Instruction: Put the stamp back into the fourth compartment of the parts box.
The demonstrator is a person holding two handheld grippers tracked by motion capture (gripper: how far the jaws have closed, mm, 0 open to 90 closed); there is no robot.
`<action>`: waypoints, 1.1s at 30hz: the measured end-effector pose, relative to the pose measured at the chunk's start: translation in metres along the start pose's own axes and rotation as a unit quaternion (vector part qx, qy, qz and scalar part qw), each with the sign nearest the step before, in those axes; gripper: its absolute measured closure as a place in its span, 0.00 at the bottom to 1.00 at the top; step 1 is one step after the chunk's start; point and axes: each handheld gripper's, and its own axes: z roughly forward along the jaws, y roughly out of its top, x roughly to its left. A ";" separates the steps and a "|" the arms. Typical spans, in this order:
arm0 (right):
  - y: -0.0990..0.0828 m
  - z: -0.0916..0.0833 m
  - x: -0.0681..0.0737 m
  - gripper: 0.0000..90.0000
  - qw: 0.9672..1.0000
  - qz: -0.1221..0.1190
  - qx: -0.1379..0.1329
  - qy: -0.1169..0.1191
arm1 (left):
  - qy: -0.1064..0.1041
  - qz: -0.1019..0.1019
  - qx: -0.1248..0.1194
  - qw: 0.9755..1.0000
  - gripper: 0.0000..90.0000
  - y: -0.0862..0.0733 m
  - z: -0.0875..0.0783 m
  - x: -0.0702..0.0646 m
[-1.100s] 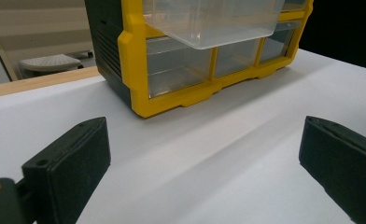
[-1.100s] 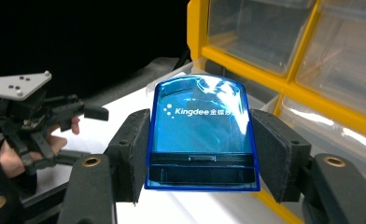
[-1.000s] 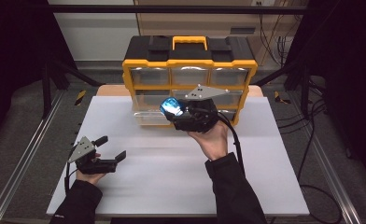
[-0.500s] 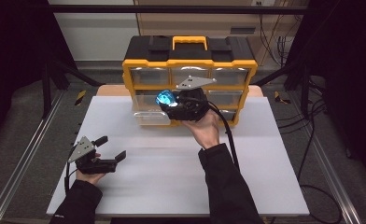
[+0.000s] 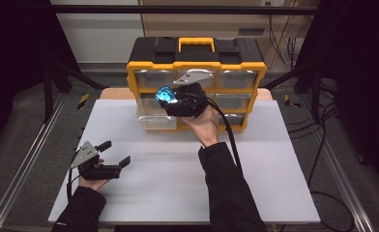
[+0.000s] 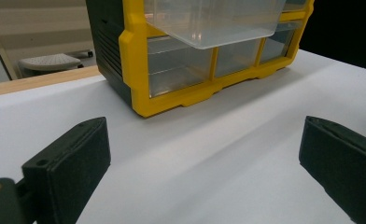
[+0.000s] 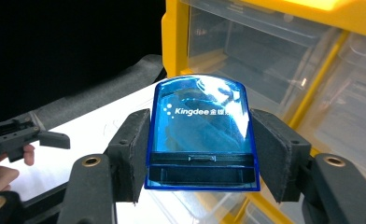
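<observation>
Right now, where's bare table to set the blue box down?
Bare: the white tabletop right of the right forearm, and the middle between both arms. Crowded: before the drawer organizer, where the right gripper holds the blue box; left gripper fills near-left.

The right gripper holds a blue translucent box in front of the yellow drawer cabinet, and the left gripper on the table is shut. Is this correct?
Not entirely. The left gripper is open: the left gripper view shows its jaws wide apart over the white table. The rest is right.

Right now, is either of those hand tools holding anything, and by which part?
The right tool clamps a blue Kingdee case by its two long sides, near the dark end. The left tool is open and holds nothing.
</observation>
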 end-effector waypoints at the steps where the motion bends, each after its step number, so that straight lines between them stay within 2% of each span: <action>1: 0.001 0.004 0.000 0.46 1.000 -0.002 0.001 -0.002 | 0.000 0.000 0.000 1.000 0.02 0.000 0.000 0.000; 11: -0.001 0.025 -0.005 0.46 1.000 0.000 0.020 -0.007 | -0.001 0.001 0.000 1.000 0.02 0.000 0.000 0.000; 21: -0.003 0.039 -0.005 0.46 1.000 0.004 0.026 -0.004 | -0.001 0.001 0.001 1.000 0.02 0.000 0.000 0.000; 27: -0.006 0.044 -0.006 0.46 0.999 0.011 0.031 0.000 | -0.001 0.001 0.000 1.000 0.02 0.000 0.000 0.000; 33: -0.008 0.046 -0.005 0.46 0.999 0.008 0.038 0.005 | -0.001 0.001 0.000 1.000 0.02 0.000 0.000 0.000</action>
